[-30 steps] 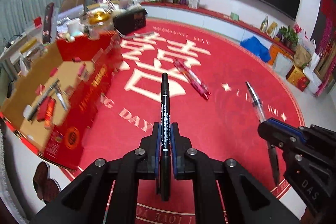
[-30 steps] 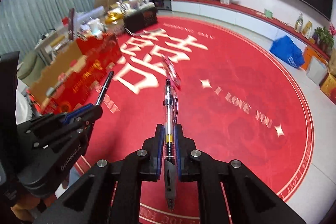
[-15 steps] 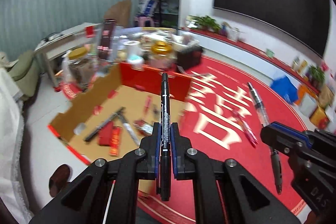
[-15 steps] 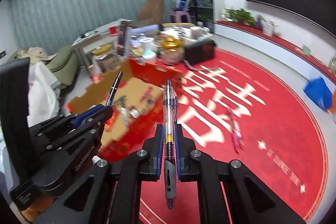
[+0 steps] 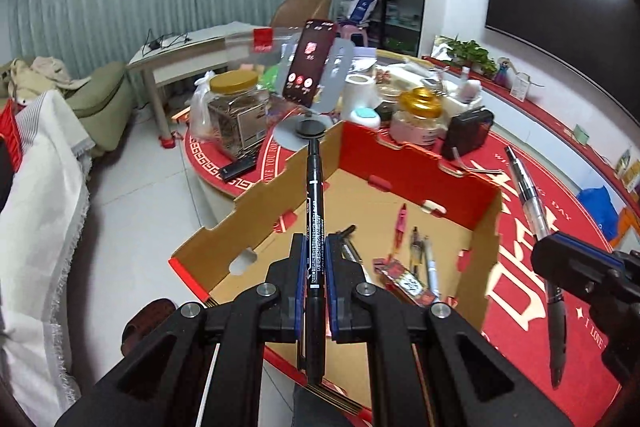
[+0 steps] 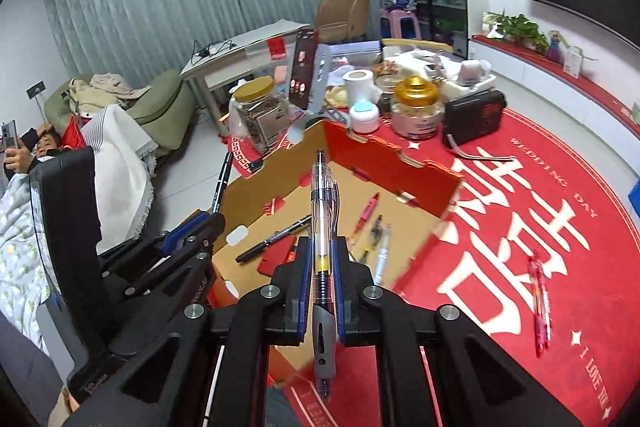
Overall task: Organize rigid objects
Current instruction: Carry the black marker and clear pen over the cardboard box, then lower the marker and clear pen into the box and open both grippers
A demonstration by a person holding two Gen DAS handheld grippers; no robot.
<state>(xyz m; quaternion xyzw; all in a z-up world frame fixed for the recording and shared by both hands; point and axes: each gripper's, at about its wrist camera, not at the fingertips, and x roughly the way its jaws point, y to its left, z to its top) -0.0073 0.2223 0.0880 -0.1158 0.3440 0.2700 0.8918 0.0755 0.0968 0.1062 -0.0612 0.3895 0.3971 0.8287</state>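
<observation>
left gripper [image 5: 315, 269] clamps black marker [image 5: 315, 211] | right gripper [image 6: 322, 269] clamps clear pen [image 6: 322, 227]

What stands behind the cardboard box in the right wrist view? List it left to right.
yellow-lidded jar → phone → teal-topped white tub → gold-lidded jar → black radio
</observation>
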